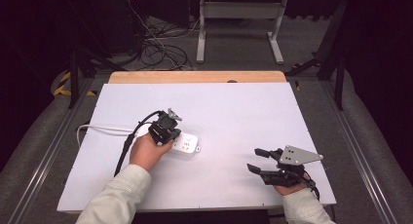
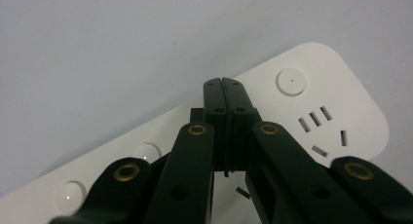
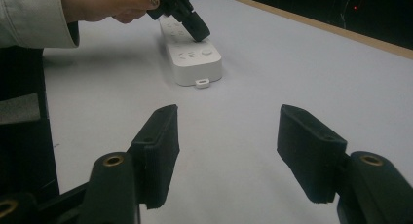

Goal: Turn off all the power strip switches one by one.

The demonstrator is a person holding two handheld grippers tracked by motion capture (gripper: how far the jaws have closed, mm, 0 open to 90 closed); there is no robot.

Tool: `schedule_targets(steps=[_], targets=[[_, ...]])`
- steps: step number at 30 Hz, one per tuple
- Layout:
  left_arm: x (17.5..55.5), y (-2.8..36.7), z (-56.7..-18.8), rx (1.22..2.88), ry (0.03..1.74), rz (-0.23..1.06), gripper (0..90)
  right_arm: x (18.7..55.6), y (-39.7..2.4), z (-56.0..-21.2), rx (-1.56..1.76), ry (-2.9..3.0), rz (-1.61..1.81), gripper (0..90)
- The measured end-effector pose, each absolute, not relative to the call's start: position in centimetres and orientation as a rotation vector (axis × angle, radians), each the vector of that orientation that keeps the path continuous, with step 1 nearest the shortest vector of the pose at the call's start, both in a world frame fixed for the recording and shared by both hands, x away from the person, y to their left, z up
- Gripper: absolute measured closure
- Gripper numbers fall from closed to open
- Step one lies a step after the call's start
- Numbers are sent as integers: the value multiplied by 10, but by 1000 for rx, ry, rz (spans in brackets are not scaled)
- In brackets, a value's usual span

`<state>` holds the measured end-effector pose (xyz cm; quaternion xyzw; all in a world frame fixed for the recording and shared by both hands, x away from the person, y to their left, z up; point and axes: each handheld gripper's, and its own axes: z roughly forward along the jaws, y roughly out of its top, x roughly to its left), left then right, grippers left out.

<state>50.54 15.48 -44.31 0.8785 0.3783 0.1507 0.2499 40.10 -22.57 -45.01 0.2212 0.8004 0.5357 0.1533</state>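
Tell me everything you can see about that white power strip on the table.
The white power strip looks like smooth plastic with rounded corners. It lies flat on the white table, its white cord trailing off to the left. Its top has slotted sockets, round buttons and a small tab at one end. The left hand-held gripper, jaws shut, presses its tips down on the top.

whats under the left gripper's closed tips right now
The left gripper, jaws shut together, points down onto the white power strip lying on the table. A round button and socket slots show beside it; the spot beneath the tips is covered.
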Motion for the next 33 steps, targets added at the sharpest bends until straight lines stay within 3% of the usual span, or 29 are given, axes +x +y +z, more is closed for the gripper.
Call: schedule_targets(steps=[14, 18, 33], targets=[[505, 156, -444, 2372, 1052, 390, 900, 401, -225, -450, 637, 2295, 1535, 413], [501, 167, -422, 2245, 1045, 385, 900, 401, -227, -450, 635, 2292, 1539, 411], [499, 172, -406, 2242, 1026, 442, 900, 402, -227, -450, 635, 2293, 1541, 411]])
